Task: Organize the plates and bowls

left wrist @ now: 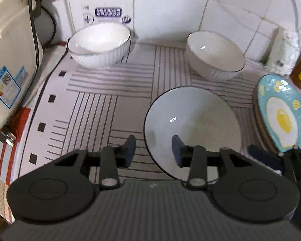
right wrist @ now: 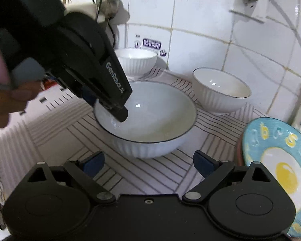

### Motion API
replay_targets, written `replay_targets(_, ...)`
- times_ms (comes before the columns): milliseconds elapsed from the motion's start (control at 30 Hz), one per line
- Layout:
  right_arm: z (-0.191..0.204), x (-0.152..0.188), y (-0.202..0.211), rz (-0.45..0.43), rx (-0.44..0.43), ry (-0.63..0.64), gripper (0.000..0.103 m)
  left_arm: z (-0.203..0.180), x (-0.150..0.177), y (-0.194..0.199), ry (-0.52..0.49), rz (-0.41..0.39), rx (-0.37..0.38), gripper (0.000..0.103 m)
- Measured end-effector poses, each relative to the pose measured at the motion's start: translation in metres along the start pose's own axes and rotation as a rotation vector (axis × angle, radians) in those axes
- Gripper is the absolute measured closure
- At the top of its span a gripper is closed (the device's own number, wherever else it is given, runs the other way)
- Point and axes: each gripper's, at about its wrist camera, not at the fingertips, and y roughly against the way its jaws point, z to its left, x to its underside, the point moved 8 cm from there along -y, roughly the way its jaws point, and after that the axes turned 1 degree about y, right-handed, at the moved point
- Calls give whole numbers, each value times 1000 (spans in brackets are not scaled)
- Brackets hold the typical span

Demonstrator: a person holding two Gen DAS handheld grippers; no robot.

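- The left gripper [left wrist: 153,150] has its jaws parted, one finger [left wrist: 178,150] inside the near bowl [left wrist: 192,120] and the other outside it, so the bowl's rim at about 8 o'clock runs between them; the pads do not press on it.
- From the right wrist view, the left gripper [right wrist: 114,108] comes in from 10 o'clock, tilted down over that bowl's [right wrist: 150,120] left edge, with a hand [right wrist: 2,92] behind it.
- The right gripper [right wrist: 148,164] is spread wide with nothing between its pads, just short of the near bowl at 6 o'clock.
- The near bowl sits upright on the striped mat [left wrist: 110,92].
- A second white bowl [left wrist: 99,44] stands at 11 o'clock by the tiled wall [left wrist: 166,10], and a third bowl [left wrist: 214,54] at 1 o'clock, both well apart from the near one.
- A blue plate [left wrist: 281,108] with a fried-egg picture lies at 3 o'clock, just beside the near bowl.
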Motion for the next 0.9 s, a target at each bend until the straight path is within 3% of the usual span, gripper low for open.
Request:
replay_targets(367,-29,-15,78,-88,18,-140,6,-6,2,48,-52,-36,-12,61)
replay_targets(800,-69,-27,108,-151,145,-260,11,-21,5,67,-101,-60,15,47)
replay_targets(900,-74,-30,106,-113,148,-299,13,-21,3,66,-105,-71,19,38)
